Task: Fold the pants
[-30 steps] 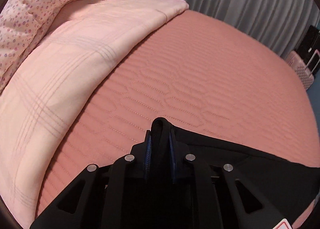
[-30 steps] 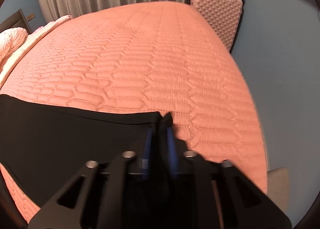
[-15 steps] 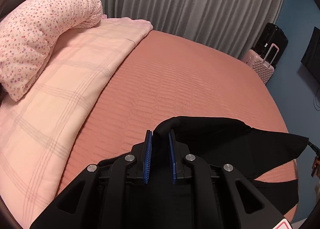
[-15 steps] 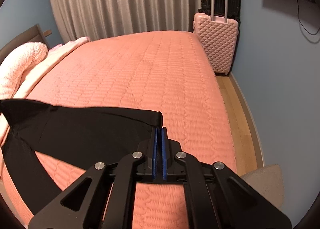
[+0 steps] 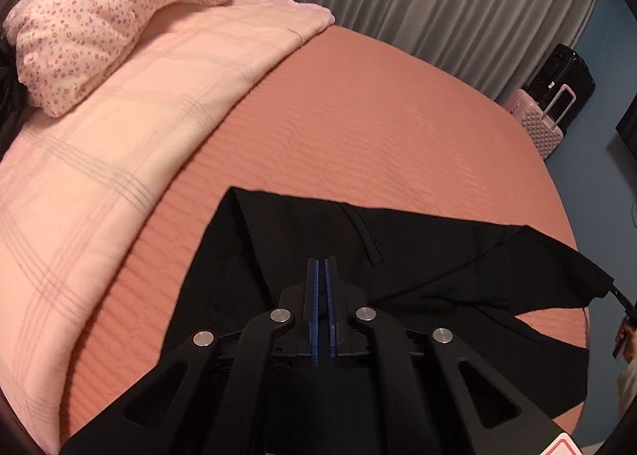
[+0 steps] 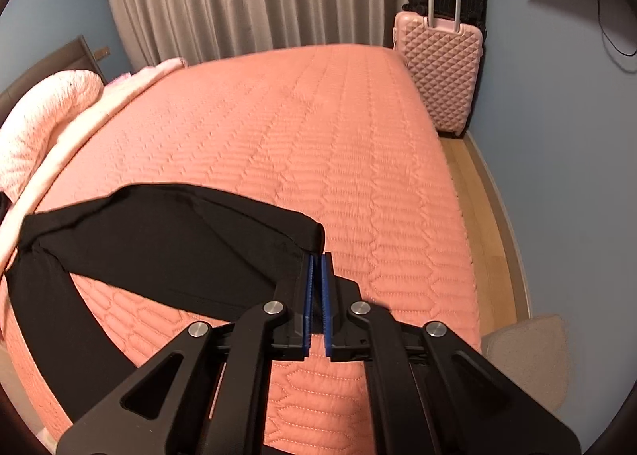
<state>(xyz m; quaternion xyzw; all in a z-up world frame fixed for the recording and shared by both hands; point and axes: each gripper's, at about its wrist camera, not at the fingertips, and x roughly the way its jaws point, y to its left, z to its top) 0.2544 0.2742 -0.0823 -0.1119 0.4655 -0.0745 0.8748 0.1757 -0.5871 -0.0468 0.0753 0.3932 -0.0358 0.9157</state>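
Black fabric pants [image 5: 418,256] lie spread on the quilted salmon-pink bedspread [image 6: 338,160]; left gripper [image 5: 322,262] hovers above them, jaws closed and empty, while right gripper [image 6: 317,256] pinches their edge.

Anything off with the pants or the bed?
The pants lie askew on the bedspread: one corner is pulled up into a peak by the right gripper, the opposite edge is flipped over in a crease, and bedspread shows through a gap between layers. The left gripper is shut with no cloth visibly in it.
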